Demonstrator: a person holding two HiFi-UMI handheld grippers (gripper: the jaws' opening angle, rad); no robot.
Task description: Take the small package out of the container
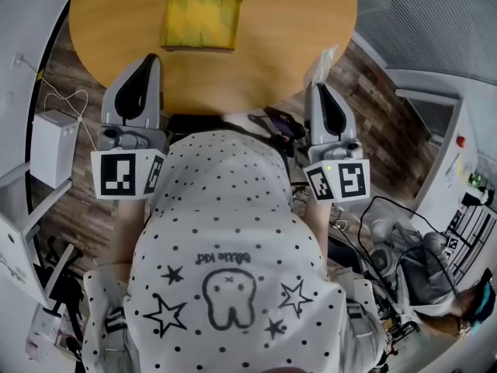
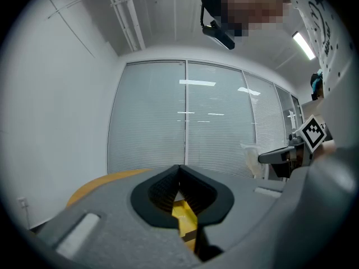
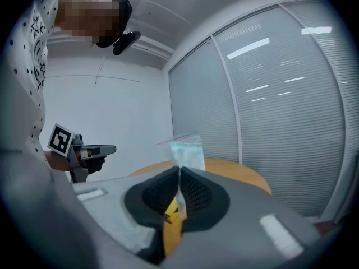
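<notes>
The round wooden table (image 1: 287, 45) fills the top of the head view, and the yellow container (image 1: 200, 22) lies at its top centre. The left gripper (image 1: 150, 59) at the middle left has its jaws together with nothing in them. The right gripper (image 1: 318, 90) at the middle right, well apart from the container, pinches the small package (image 1: 322, 62). It is a clear bag with pale green inside, and its long axis stands upright above the jaws.
</notes>
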